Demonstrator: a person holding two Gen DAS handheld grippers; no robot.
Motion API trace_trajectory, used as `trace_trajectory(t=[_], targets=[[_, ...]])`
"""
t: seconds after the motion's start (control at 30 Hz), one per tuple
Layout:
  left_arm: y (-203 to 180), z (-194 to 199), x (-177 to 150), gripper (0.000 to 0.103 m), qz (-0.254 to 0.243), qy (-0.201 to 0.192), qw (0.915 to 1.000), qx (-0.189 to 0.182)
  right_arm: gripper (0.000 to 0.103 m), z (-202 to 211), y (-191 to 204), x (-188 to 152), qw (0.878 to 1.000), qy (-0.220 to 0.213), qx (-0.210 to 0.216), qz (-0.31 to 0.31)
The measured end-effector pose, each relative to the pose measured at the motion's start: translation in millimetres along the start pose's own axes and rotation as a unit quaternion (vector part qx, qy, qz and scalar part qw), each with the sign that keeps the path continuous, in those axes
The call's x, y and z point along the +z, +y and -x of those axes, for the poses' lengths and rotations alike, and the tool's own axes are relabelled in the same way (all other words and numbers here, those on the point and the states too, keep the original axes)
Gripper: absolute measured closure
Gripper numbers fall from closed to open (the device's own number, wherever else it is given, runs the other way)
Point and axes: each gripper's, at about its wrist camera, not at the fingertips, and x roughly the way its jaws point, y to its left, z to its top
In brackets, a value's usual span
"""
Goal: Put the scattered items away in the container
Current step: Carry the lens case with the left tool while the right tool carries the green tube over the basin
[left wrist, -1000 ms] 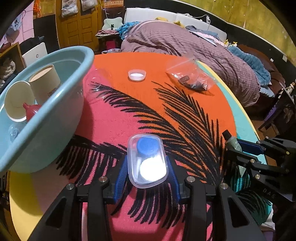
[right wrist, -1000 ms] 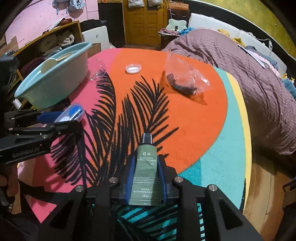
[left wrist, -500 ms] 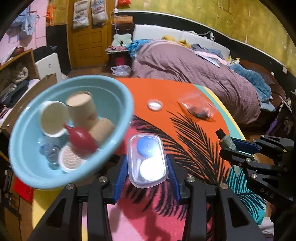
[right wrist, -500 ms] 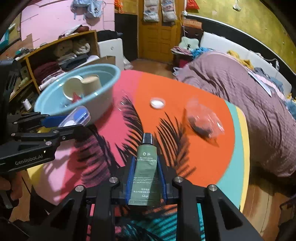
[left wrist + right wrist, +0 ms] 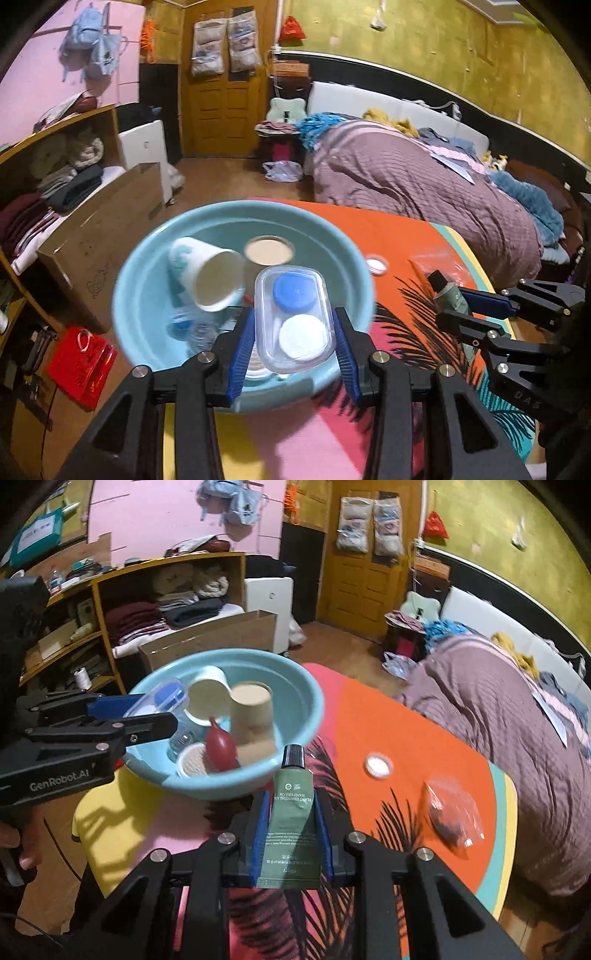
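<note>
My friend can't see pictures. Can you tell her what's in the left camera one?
The left gripper holds a clear case with blue and white caps inside, over a light blue basin. The basin holds a tipped paper cup and a cardboard tube. At right, the right gripper holds a green tube over a colourful palm-leaf cloth.

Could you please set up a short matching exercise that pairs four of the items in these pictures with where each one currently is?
Things:
1. clear case
2. green tube
3. small white lid
4. paper cup

Places:
A. lying loose on the orange cloth
B. inside the blue basin
C. clamped in the left hand-held gripper
D. clamped in the right hand-held gripper

Pairs: 1-C, 2-D, 3-A, 4-B
</note>
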Motion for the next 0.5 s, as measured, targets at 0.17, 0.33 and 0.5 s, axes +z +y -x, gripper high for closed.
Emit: trace_trajectory(t=[0.17,0.33,0.5], targets=[[30,-2,-2,0.057,0.020,0.006,0.9996,0.018,0.078,-14,25,20,0.999,0.004,0.013,0.035],[53,-7,0,0.057,0.031,0.013,0.9990,0.031,0.078,-33,37,37,0.998,0.008,0.033,0.045],[66,-17,6,0.057,0.033,0.020,0.9986,0.035,0.078,-56,49,52,0.997,0.014,0.050,0.051]])
